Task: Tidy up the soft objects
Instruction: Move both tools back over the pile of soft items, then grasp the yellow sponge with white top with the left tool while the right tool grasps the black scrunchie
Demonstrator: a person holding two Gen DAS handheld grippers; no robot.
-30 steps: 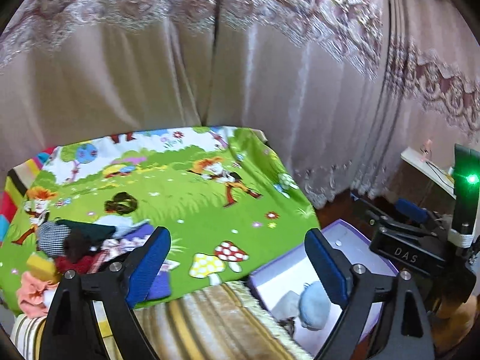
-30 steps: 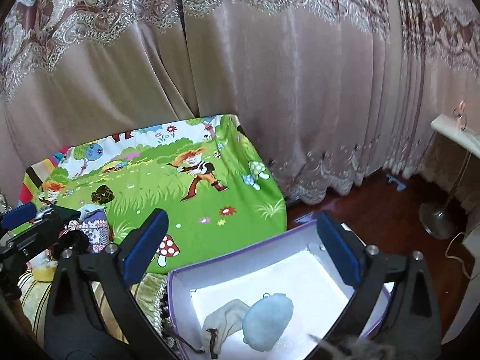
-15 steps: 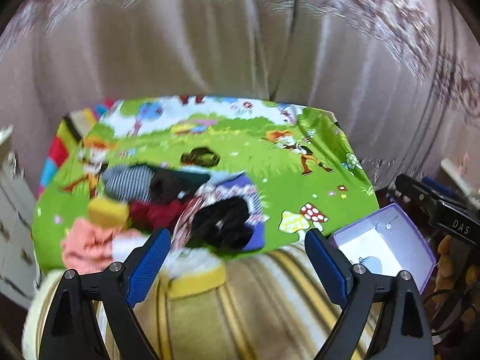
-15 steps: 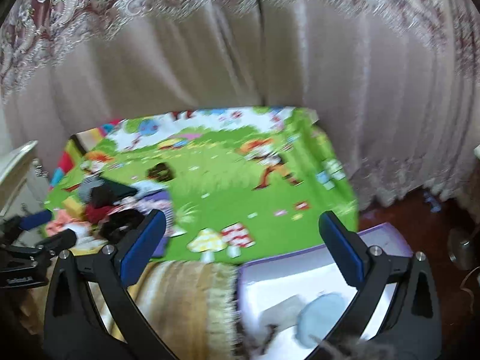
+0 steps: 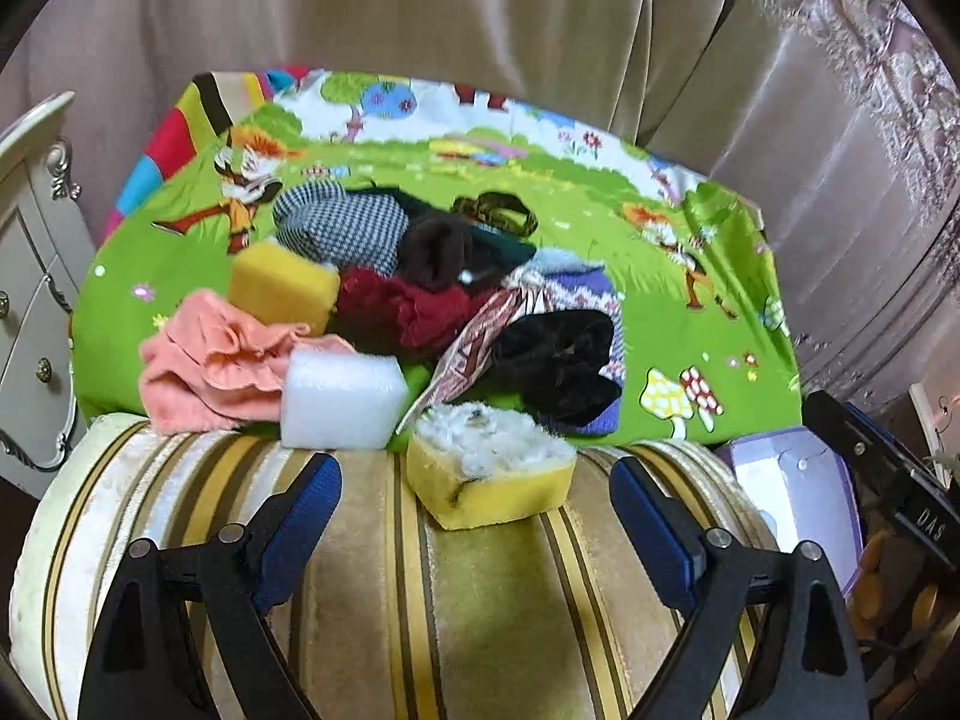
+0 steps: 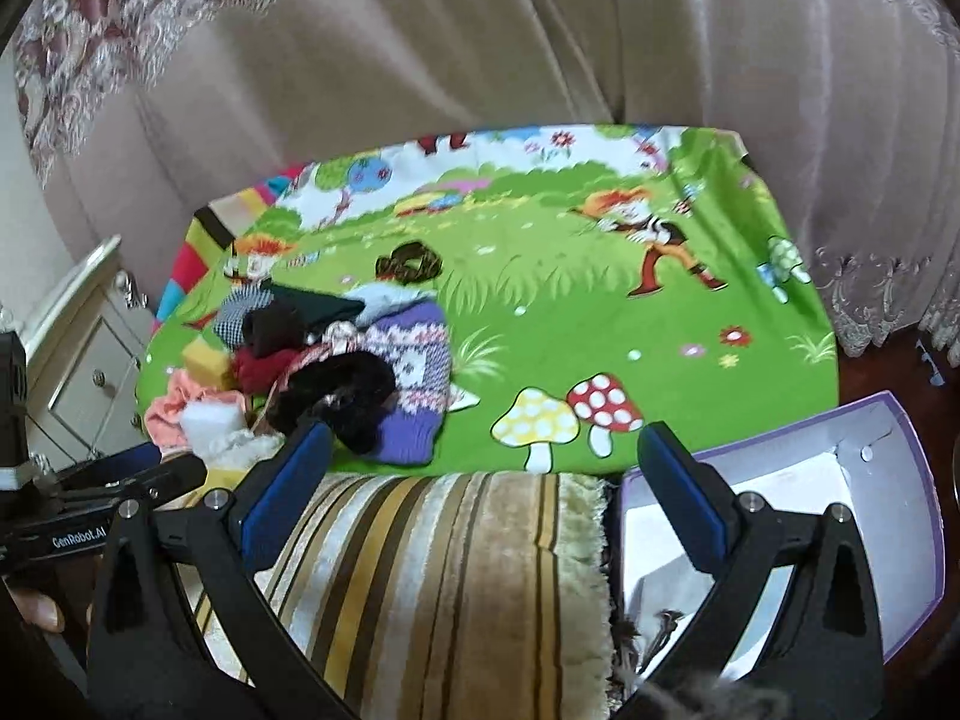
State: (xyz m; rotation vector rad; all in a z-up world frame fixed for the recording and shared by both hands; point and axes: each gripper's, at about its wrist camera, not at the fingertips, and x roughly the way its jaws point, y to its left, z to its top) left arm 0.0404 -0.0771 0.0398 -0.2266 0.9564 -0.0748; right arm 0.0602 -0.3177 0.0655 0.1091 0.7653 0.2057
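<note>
Grippers wide and empty, left gripper [image 5: 474, 516], right gripper [image 6: 480, 480], three sponges (two yellow [image 5: 489, 474], one white [image 5: 342, 399])

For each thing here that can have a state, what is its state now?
Left gripper: open, holds nothing.
Right gripper: open, holds nothing.
Purple cardboard box: open, no lid on it.
Yellow sponge with white fluffy top: lies apart from the pile, free.
White foam block: lies against the pink cloth.
</note>
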